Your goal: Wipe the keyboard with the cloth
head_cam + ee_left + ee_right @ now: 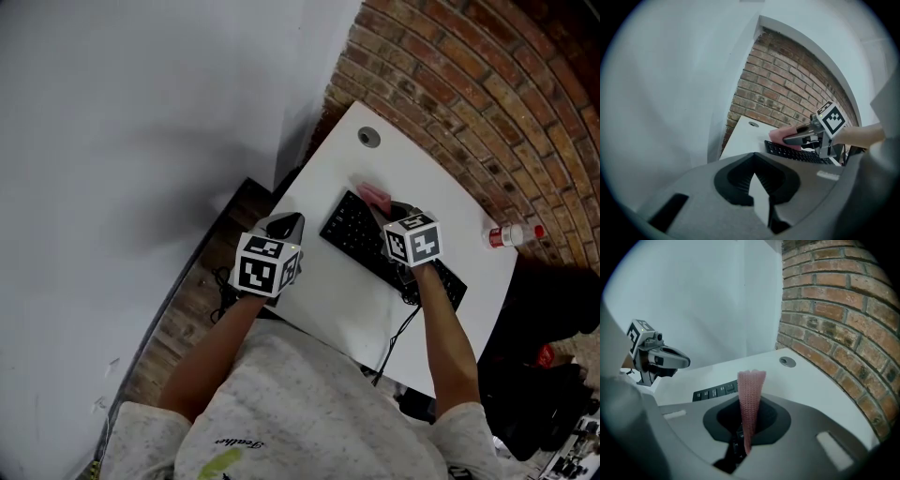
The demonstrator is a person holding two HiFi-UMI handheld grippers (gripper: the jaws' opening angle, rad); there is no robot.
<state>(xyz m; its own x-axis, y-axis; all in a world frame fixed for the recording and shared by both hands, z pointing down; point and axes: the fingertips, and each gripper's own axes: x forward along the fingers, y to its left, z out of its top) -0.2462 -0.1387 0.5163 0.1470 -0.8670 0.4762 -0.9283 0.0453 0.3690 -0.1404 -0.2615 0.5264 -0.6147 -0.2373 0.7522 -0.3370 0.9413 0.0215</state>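
Right gripper view: pink cloth (pixel 751 394) pinched between right tongs (pixel 746 420), above keyboard (pixel 715 391).

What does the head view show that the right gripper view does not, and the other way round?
Only the head view: a bottle lying near the table's edge, the keyboard's cable and the person's arms. Only the right gripper view: the pink cloth standing pinched between the jaws of the right gripper. Both: the white table, the keyboard, the round table hole, the brick wall and the left gripper.
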